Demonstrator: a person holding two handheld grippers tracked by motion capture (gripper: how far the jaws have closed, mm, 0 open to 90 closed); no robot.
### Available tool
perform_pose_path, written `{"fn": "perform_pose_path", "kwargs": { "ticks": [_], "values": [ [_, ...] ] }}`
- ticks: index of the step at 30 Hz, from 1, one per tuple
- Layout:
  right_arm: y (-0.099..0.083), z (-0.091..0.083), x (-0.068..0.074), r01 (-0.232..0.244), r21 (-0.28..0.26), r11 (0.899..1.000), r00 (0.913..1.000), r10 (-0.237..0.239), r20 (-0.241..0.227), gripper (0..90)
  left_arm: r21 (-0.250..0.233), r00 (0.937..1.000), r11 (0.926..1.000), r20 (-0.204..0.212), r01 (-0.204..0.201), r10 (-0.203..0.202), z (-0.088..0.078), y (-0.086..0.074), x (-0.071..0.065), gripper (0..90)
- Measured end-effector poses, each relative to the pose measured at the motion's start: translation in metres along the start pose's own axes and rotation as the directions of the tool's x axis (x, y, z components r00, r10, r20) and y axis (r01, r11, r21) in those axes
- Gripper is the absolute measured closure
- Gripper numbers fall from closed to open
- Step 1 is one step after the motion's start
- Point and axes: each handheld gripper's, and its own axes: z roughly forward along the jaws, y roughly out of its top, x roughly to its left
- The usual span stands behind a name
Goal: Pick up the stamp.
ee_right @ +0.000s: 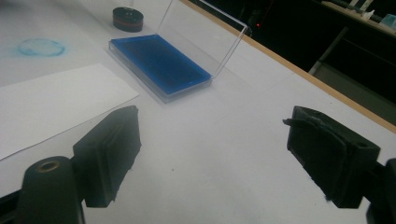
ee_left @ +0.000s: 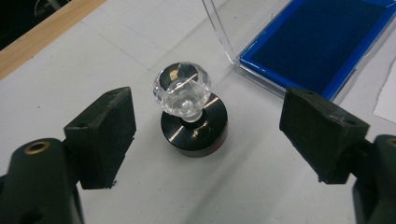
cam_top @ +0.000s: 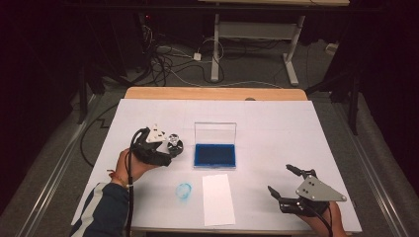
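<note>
From the high view, the left gripper (cam_top: 165, 146) sits at the left of the white table (cam_top: 276, 128), right at a stamp (cam_top: 175, 143) with a clear faceted knob on a black round base; the open ink pad case (cam_top: 215, 154) lies just right of it, a paper sheet (cam_top: 218, 199) and a blue ink ring (cam_top: 184, 190) nearer, and cables trail on the dark floor beyond. In the left gripper view, the jaws stand apart either side of the stamp (ee_left: 190, 116); the knob looks hard, slick and chippable, so the matte base seems the safer hold. In the right gripper view, the right gripper (ee_right: 212, 156) is spread wide over bare table, holding nothing
</note>
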Motion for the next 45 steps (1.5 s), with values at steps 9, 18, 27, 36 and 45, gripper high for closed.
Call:
{"fn": "perform_pose_path", "kwargs": {
  "ticks": [9,18,27,36,45],
  "values": [
    [0.000,0.003,0.002,0.004,0.022,1.000,0.9999,-0.004,-0.015,18.2,0.008,0.9994,0.9996,0.022,0.027,-0.027,0.013,0.005,0.014,18.9],
    [-0.002,0.005,0.002,0.004,0.041,0.999,0.9997,-0.003,-0.024,19.3,0.064,0.9975,0.9963,0.036,0.058,-0.061,0.027,0.010,0.024,21.4],
    [-0.003,0.006,0.001,0.000,0.053,0.999,0.9995,0.002,-0.033,19.6,0.166,0.9906,0.9839,0.107,0.067,-0.085,0.042,0.019,0.035,33.7],
    [-0.003,0.007,0.001,0.000,0.063,0.998,0.9988,0.003,-0.050,19.7,0.206,0.9869,0.9776,0.143,0.044,-0.074,0.046,0.027,0.041,38.4],
    [-0.004,0.007,0.001,0.002,0.069,0.998,0.9984,0.001,-0.056,20.4,0.195,0.9816,0.9795,0.171,0.050,-0.084,0.047,0.027,0.041,51.6]
  ]
}}
